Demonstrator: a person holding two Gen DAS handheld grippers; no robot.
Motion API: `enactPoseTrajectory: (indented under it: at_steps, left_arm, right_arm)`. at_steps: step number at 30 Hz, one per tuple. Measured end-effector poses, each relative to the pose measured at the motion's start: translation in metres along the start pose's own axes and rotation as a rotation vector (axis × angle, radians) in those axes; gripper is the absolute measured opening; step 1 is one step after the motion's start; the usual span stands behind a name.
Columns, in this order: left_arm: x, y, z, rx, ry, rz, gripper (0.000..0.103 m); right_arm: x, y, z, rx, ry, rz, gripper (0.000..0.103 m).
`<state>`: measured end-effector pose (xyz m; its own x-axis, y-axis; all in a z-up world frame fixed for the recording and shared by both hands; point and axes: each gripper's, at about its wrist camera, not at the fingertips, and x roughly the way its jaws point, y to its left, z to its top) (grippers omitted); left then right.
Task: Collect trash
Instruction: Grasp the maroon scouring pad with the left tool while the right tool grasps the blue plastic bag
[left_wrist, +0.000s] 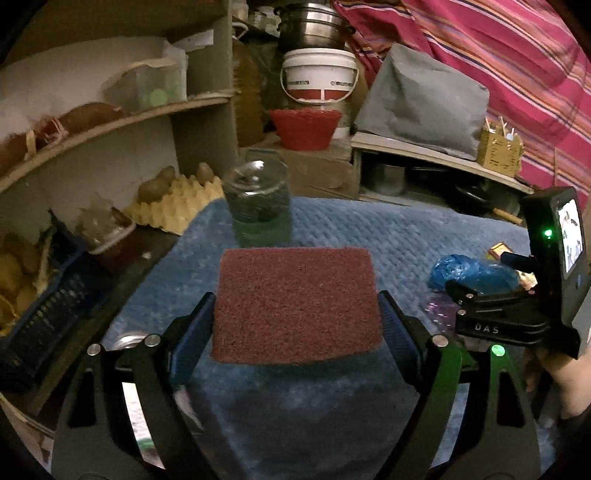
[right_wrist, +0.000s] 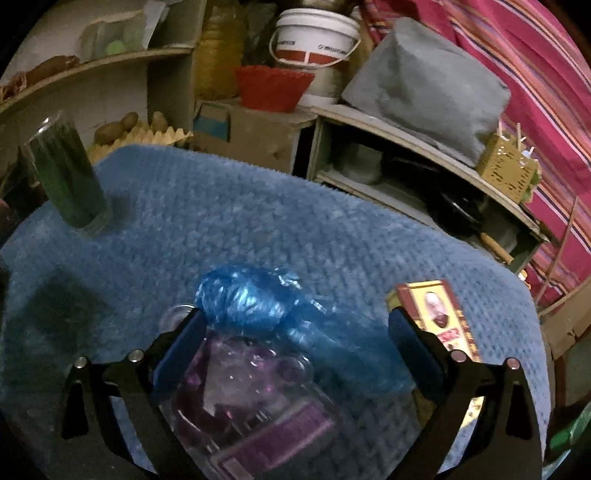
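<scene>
The left gripper (left_wrist: 297, 325) clenched a light, springy pad (left_wrist: 297, 302) by its edges above the blanket (left_wrist: 406, 236), while the right gripper (right_wrist: 295, 347) hung released over a soft, crushable bag (right_wrist: 251, 299).

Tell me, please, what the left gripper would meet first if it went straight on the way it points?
Probably the glass jar standing on the blue blanket ahead of the left gripper and its held scouring pad; depth is uncertain.

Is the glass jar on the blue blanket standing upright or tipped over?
Upright: the clear glass jar stands on its base on the blue blanket, apart from both grippers.
</scene>
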<state>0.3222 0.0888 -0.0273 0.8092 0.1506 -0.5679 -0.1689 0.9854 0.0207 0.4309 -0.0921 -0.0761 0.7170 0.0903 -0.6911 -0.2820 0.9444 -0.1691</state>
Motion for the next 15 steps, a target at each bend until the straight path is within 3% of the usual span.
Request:
enactPoseTrajectory:
  at_steps: [1,5,6,9,12,15]
  left_arm:
    - [0.000,0.002,0.000,0.002,-0.003,0.005,0.083]
    - [0.000,0.005,0.003,0.005,-0.010,0.027,0.083]
    - [0.000,0.005,0.004,0.005,-0.012,0.034,0.083]
    - [-0.003,0.005,0.005,-0.003,-0.019,0.034,0.083]
    - [-0.008,0.005,0.005,-0.002,-0.028,0.030,0.083]
    - [-0.012,0.003,0.003,0.006,-0.030,0.032,0.083]
  right_arm:
    - [0.002,0.001,0.000,-0.003,0.002,0.011,0.083]
    - [0.007,0.003,0.003,-0.008,0.023,0.069,0.064]
    - [0.008,0.003,0.003,-0.008,0.027,0.080,0.050]
    - [0.007,-0.003,0.002,0.014,0.044,0.108,0.026]
    - [0.003,-0.008,0.001,0.023,0.036,0.103,0.018]
    - [-0.014,-0.015,-0.001,0.032,0.001,0.086,0.016]
